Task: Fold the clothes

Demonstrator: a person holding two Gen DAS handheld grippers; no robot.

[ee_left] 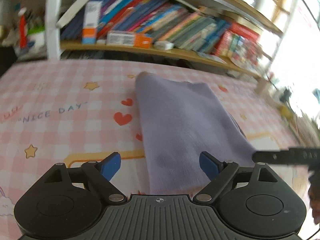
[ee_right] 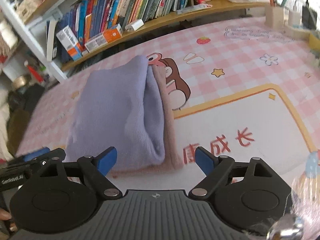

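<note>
While both of my tools hang clear of the cloth, I record the left gripper [ee_left: 160, 164] and the right gripper [ee_right: 156, 160] each spread wide and holding nothing, with the folded lilac knit garment [ee_right: 116, 110] lying mid-frame on the pink checked printed tablecloth [ee_right: 230, 46], a pinkish layer [ee_right: 170, 120] showing along its right edge. To finish well, I judge the loose rounded fold at lower centre should be pinched low and laid square to that edge. Open cloth fills the right of the frame; the wooden bookshelf [ee_right: 140, 30] crowds the top.
</note>
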